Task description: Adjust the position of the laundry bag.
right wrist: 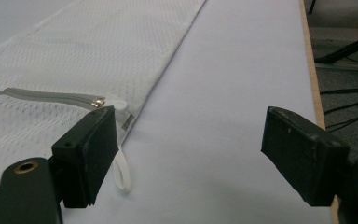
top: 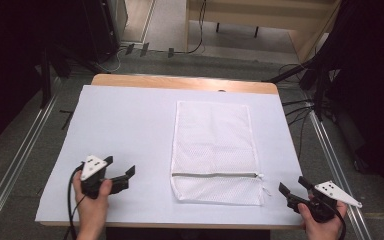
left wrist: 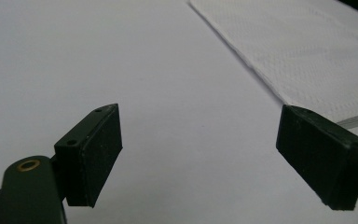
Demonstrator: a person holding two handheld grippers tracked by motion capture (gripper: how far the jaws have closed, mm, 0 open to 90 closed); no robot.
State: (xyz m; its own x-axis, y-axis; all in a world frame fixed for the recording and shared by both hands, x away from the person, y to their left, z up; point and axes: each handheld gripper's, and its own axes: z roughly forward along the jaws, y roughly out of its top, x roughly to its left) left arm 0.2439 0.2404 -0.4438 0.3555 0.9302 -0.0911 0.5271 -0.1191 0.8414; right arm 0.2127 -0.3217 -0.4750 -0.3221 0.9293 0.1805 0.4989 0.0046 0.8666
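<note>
Early step, by the look of it: approach, nothing gripped yet. White mesh bag [top: 215, 150] lying flat on the desk [top: 125, 130], right of centre, long side running away from the person, grey zipper [top: 215, 175] across it near the close end, shut as far as can be told. Zipper pull [right wrist: 99, 102] at the right edge of the bag, with a white loop [right wrist: 121, 175] trailing off it onto the desk.

Left hand-held gripper [top: 120, 174] hovering over bare desk, near the bag's left edge but apart from it, jaws spread wide and empty. Right hand-held gripper [top: 293, 187] near the front right corner of the desk, just beside the pull end of the zipper, jaws likewise wide apart and empty.

Next move, most likely: closing the right one on the pull or its loop, with the left pinning the fabric beside the zipper. Calls for a fine, low pinch on a small flat tab, and for mesh that may bunch.

Desk covered in a plain white sheet, wooden edge showing at the far side. Around it, grey carpet, floor rails, loose cables, dark stands, pale wooden furniture beyond.
</note>
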